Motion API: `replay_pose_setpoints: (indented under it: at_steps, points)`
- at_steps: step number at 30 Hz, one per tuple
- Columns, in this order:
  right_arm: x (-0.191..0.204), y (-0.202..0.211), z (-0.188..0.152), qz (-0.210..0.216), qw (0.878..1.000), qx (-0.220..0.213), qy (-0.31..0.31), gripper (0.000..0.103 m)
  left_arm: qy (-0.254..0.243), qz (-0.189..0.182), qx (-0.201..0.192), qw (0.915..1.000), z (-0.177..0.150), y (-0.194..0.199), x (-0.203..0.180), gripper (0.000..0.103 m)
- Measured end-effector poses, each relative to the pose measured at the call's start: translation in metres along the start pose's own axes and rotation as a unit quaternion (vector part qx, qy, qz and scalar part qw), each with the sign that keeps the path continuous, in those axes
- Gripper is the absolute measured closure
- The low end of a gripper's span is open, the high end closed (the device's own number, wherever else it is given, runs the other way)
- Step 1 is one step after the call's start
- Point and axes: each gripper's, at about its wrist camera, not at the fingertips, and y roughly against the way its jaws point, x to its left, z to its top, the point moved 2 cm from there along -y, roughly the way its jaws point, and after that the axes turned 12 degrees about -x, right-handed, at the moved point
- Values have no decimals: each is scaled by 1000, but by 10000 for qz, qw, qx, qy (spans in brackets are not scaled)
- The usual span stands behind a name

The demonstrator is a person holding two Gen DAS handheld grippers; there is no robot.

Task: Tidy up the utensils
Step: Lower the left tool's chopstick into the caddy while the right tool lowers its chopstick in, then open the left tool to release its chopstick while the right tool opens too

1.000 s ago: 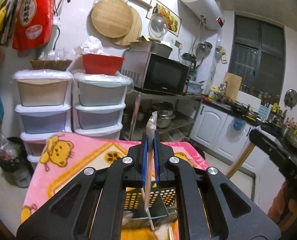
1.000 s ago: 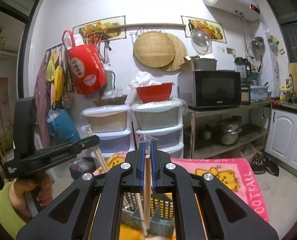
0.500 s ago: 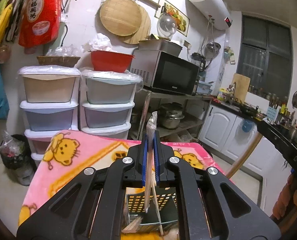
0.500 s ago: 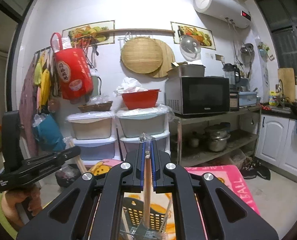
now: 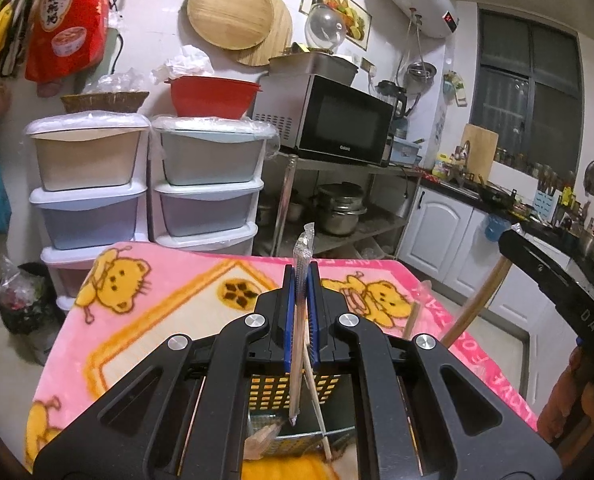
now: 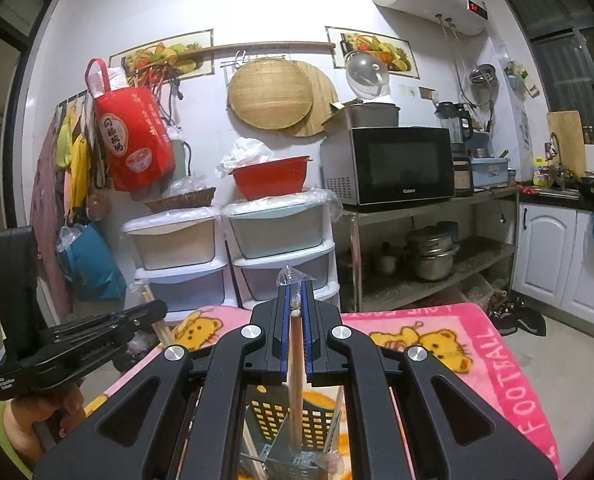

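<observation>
Left gripper [image 5: 301,276] is clamped on a pair of wrapped chopsticks [image 5: 299,320]. The pair stands nearly upright between the blue pads [image 5: 288,312]; its plastic wrapper tip sticks out above the fingers, and its lower end hangs over the perforated utensil basket [image 5: 293,394] just below. One loose chopstick [image 5: 315,400] leans inside that basket, slanting down to the right.

Right gripper [image 6: 295,292] is pinched on a second wrapped pair [image 6: 296,360], also close to vertical. A crumpled wrapper end shows above the fingers, and the bottom end reaches down into the basket [image 6: 293,420], near its divider.

The basket sits on a pink bear blanket [image 5: 145,304] covering the table, at the near edge under both tools. In the right wrist view the left gripper [image 6: 97,332] appears at the far left, held in a hand [image 6: 37,420], with chopstick ends poking out past it. In the left wrist view the right gripper [image 5: 553,280] is at the right edge, with a wooden stick angled below it.

Compared with a second ago: both cameras now sit higher and further back, so more of the blanket shows beyond the fingers. The basket appears lower in both views. Both grips are unchanged and each pair is still held. Behind: stacked drawers [image 5: 145,184], a microwave [image 5: 337,120].
</observation>
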Motion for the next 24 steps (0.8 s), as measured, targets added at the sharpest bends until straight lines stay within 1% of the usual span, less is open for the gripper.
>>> replay_pose_setpoints:
  at_steps: [9,24]
  points:
    - [3,-8,-15,27,9999,107,-17,97,-93,-107,86,9999,-14,-5,-2,100]
    - [4,-13,-34,76,9992,385,-81,97,-33,-152,329,9993,-34,-6,3,100]
